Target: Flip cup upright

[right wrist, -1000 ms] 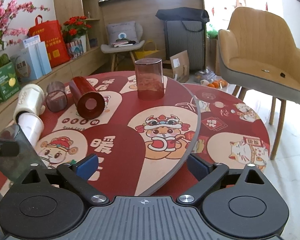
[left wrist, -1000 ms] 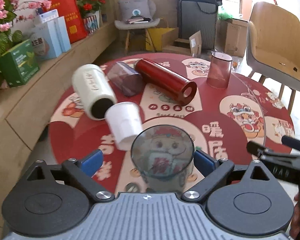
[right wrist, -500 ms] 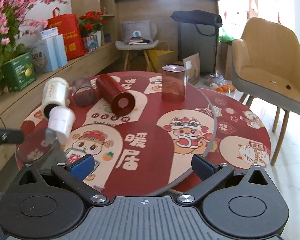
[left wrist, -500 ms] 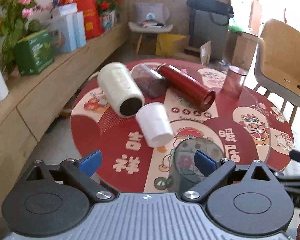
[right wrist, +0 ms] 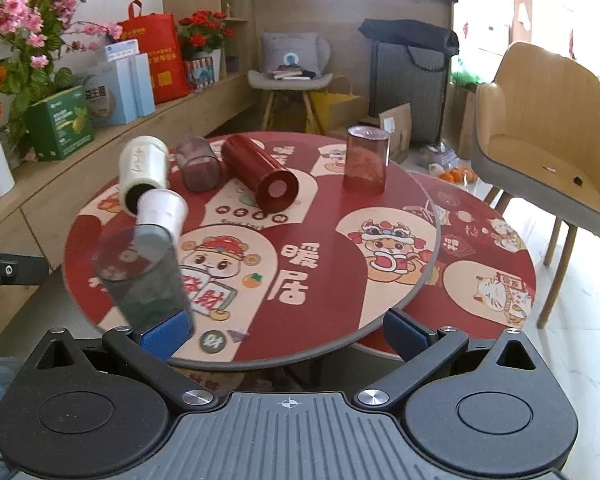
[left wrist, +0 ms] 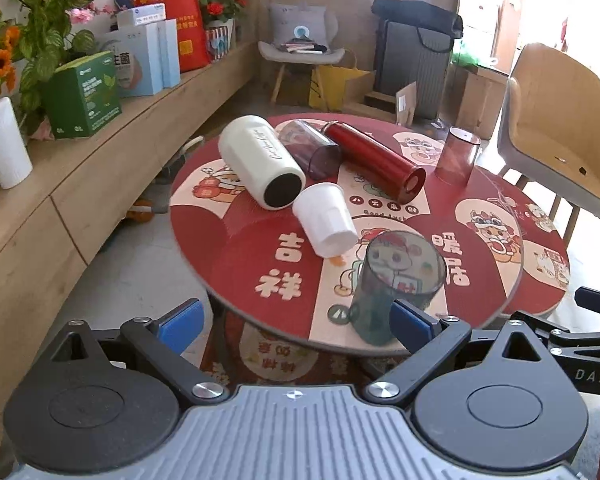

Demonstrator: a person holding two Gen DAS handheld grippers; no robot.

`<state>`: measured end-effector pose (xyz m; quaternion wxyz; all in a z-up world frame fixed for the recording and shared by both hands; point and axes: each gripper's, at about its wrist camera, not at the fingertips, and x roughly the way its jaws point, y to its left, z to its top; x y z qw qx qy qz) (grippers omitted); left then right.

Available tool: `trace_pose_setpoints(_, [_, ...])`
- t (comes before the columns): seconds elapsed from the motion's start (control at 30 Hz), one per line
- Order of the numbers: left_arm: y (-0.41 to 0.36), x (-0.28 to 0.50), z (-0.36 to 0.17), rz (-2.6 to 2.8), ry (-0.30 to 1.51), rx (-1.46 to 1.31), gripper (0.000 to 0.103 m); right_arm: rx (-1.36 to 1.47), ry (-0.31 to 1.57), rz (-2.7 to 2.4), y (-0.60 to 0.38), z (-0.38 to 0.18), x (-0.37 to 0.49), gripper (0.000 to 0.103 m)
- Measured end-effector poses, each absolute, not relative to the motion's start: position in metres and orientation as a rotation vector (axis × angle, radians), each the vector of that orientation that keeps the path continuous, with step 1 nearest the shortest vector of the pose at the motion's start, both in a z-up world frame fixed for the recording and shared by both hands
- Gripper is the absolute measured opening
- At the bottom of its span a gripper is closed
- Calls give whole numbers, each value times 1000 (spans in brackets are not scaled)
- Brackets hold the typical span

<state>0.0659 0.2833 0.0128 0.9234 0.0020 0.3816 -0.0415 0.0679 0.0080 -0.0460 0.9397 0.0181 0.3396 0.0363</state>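
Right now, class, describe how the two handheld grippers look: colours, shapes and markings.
The left gripper and right gripper match: blue finger pads on black linkage arms with silver pivot bolts, two round black discs, and a ribbed grey body with a small crosshair mark.

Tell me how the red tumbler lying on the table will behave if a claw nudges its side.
The red tumbler lies on its side with a smooth round body, so it would probably roll. The purple-tinted cup lies close on one side and might stop it; the other side looks freer. Its glossy surface suggests a claw could slip on it.
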Motion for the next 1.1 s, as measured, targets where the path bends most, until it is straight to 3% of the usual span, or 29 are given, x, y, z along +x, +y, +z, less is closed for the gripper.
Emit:
trace_pose_setpoints(0.5, [290, 1, 24, -71, 770, 52, 100, 63, 634, 48, 11, -14, -5, 103])
trace_pose_setpoints(1.1, [291, -18, 17, -40, 773, 71, 100, 28, 667, 34, 21, -30, -25, 103])
